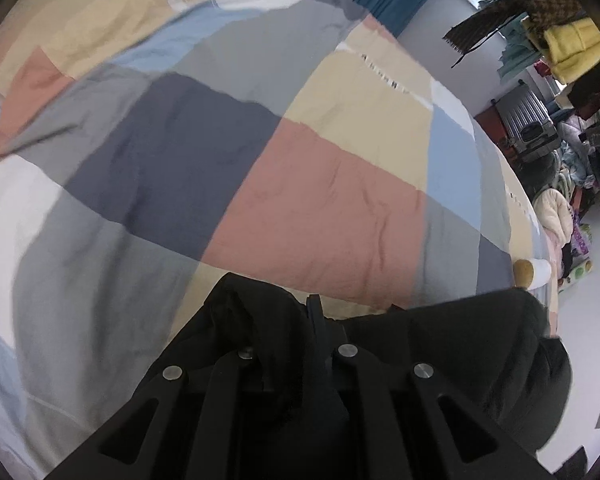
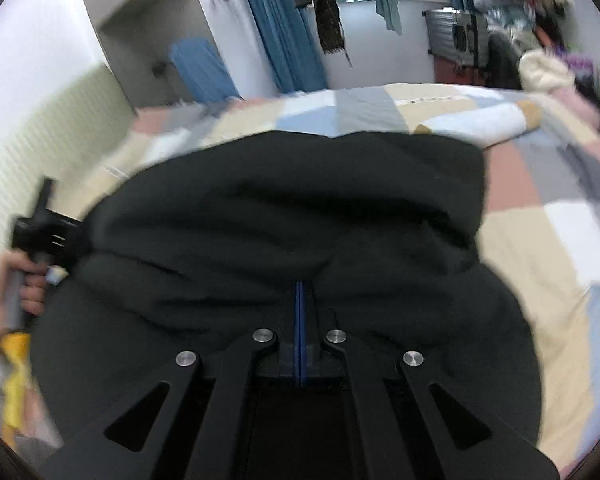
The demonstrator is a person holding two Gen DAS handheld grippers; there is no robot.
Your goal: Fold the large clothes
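Note:
A large black garment (image 2: 284,216) hangs bunched over the patchwork bedspread (image 2: 540,240), with its far edge resting on the bed. My right gripper (image 2: 300,292) is shut on a fold of it, the fingers pressed together with cloth around the tips. In the left wrist view the same black garment (image 1: 460,340) drapes off to the right, and my left gripper (image 1: 314,308) is shut on its edge, cloth heaped over the left finger. At the left edge of the right wrist view a hand (image 2: 16,280) holds the other gripper's handle.
The bedspread (image 1: 260,152) of grey, navy, pink, tan and blue squares covers the bed. A rolled white and tan bolster (image 2: 492,120) lies at its far side. Beyond are blue curtains (image 2: 284,32), hanging clothes (image 2: 328,12), a suitcase (image 1: 528,120) and piles of clothing (image 1: 580,160).

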